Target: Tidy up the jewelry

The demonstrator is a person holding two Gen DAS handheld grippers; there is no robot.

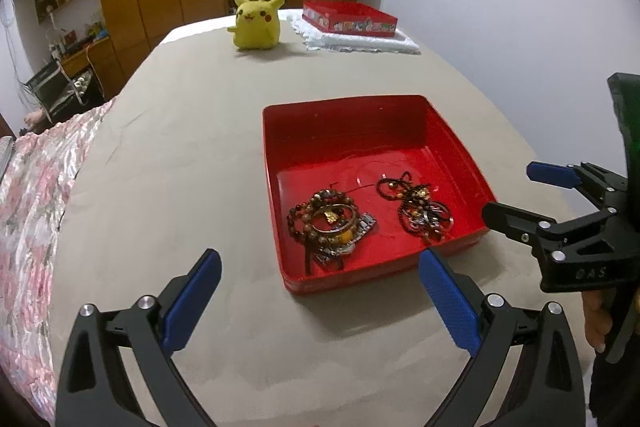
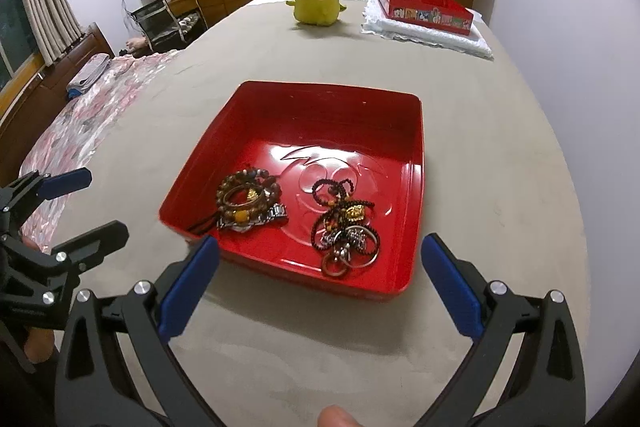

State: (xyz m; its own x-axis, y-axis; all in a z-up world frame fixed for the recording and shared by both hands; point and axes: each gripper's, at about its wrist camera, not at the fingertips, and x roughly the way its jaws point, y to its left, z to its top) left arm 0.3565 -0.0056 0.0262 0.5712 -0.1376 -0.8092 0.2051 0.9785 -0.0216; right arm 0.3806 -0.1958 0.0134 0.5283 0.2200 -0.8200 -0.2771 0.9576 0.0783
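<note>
A red square tray (image 1: 340, 115) (image 2: 332, 91) lies on the beige bed cover. In it are a pile of wooden bead bracelets with a metal watch (image 1: 330, 223) (image 2: 248, 201) on the left and a tangle of black bead strings, rings and a gold charm (image 1: 420, 209) (image 2: 346, 227) on the right. My left gripper (image 1: 320, 287) is open and empty, just before the tray's near edge. My right gripper (image 2: 320, 275) is open and empty, at the tray's near right corner; it also shows in the left wrist view (image 1: 516, 191). The left gripper shows in the right wrist view (image 2: 96, 199).
A yellow plush toy (image 1: 256, 23) (image 2: 318, 1) sits at the far end of the bed. A red patterned box (image 1: 348, 17) (image 2: 424, 9) rests on a white lace cloth (image 1: 360, 43) (image 2: 428, 31) at the far right. A pink floral quilt (image 1: 36, 187) lies on the left.
</note>
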